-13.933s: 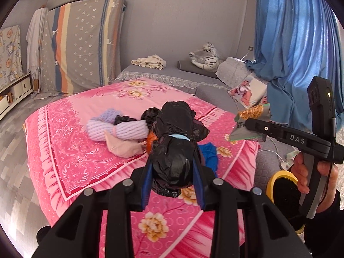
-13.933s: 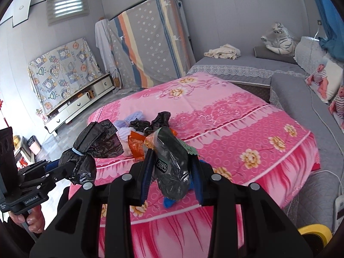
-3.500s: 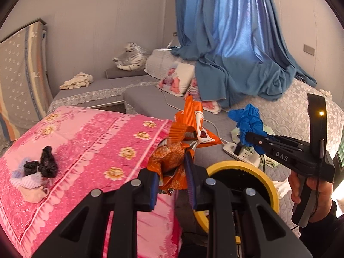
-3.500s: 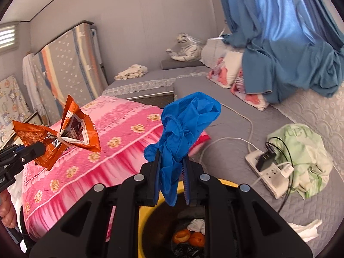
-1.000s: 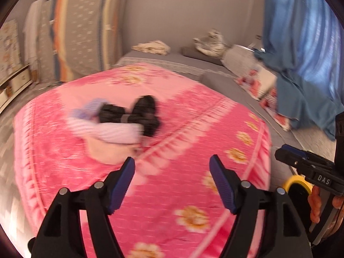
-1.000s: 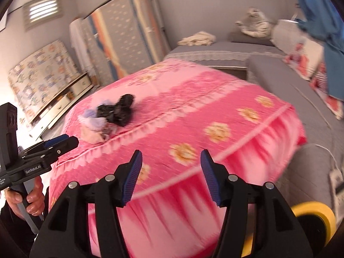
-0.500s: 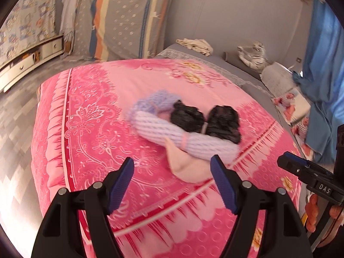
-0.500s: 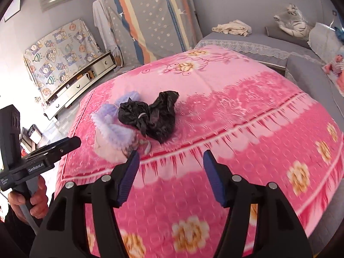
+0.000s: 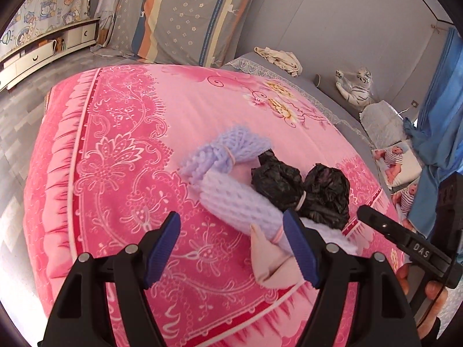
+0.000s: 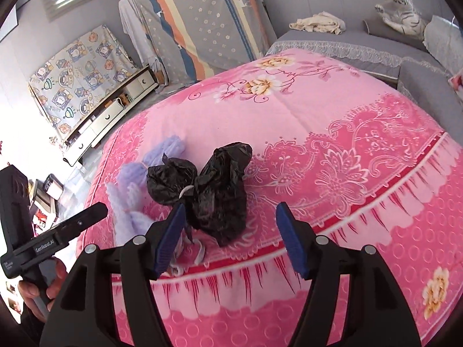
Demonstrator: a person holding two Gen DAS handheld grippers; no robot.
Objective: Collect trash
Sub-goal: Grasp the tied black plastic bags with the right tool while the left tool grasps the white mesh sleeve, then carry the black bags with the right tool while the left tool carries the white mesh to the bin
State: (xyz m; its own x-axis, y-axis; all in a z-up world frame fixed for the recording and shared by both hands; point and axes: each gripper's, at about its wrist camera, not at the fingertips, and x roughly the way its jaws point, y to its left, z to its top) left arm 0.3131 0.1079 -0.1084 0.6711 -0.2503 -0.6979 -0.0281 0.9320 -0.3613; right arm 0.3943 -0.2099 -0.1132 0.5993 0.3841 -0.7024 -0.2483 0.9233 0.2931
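A bedroom with grey walls holds a bed point(image 9: 121, 133) under a pink flowered cover, and a striped mattress point(image 9: 185, 14) leans against the far wall beside a low white cabinet point(image 10: 115, 110) draped with a cartoon-print cloth. At the far right, a grey platform carries a crumpled cream cloth point(image 9: 277, 55) and a plush white tiger point(image 9: 354, 86), with a blue curtain point(image 9: 442, 92) hanging at the right edge. The remaining trash lies in a small heap near the middle of the bed: two lilac foam nets point(image 9: 231, 185) bound with rubber bands, a black plastic bag point(image 10: 214, 190) pinched at its waist by a band so it bulges into two lobes, and a pale pink wrapper point(image 9: 272, 263) at the near side of the heap. The black bag rests against the right side of the foam nets, touching them. The left gripper point(image 9: 231, 251) is spread wide and holds nothing; in its own view the near end of a foam net and the pink wrapper show beyond its right finger. The right gripper point(image 10: 231, 237) is opening, its blue pads apart, with the black bag lying on the bed just beyond the gap and toward its left finger, not pressed by either pad. Each gripper's handle, held in a hand point(image 10: 37, 289), shows at the edge of the other's view.
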